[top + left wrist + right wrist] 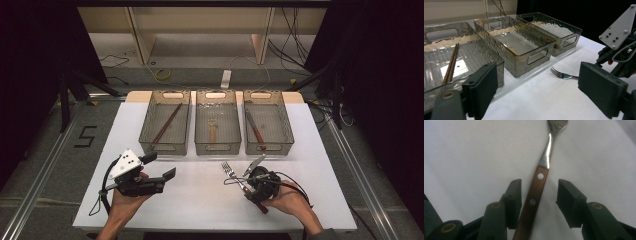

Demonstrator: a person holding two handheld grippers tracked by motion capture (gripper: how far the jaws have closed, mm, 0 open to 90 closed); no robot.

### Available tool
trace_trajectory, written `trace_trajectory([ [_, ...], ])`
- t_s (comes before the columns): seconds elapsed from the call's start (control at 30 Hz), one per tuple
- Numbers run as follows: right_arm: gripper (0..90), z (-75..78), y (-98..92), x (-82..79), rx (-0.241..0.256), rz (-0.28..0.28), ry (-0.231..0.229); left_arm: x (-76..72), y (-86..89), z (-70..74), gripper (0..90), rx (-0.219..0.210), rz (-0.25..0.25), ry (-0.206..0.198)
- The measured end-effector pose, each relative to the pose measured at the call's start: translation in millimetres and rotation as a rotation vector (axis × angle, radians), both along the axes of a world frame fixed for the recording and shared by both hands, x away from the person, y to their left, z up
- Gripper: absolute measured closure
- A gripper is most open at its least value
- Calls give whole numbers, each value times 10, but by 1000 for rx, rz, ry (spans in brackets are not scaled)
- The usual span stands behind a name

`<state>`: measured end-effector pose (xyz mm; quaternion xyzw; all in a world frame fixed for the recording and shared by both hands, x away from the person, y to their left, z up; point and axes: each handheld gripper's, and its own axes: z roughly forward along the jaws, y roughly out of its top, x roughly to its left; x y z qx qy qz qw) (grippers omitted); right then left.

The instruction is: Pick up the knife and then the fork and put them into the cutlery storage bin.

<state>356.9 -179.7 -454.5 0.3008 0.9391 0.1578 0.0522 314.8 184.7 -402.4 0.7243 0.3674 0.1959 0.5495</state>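
Item: fork (537,187), lying flat on the white table (200,200) just in front of the middle bin (216,145); wooden riveted handle, steel neck and tines; likely light, stiff, slippery at the metal. Your right gripper (539,202) is straddling the handle, jaws apart, not yet clamping; you are best taking hold on the wood near the rivets. Your left gripper (536,87) is hovering with jaws wide apart, holding nothing. Room: open tabletop lying all around the fork; bin walls standing just ahead, calling for a lift over the rim.
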Motion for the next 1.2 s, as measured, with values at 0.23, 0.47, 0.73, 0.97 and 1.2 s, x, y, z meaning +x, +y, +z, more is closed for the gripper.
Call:
trace_trajectory([
  [0.23,629,-34,15,-13,-25,14,-2,-2,-1,1,159,1,0,-1],
  [0.47,679,-42,28,-20,-31,23,4,-3,-5,-2,159,2,-2,0],
  [0.73,734,-45,24,-12,-29,17,4,-4,-7,-3,160,2,-1,-1],
  [0.97,766,-43,40,-4,-41,4,4,-4,-10,-4,160,5,-2,0],
  [1.2,770,-38,20,8,-27,3,13,0,-4,-7,160,5,1,0],
])
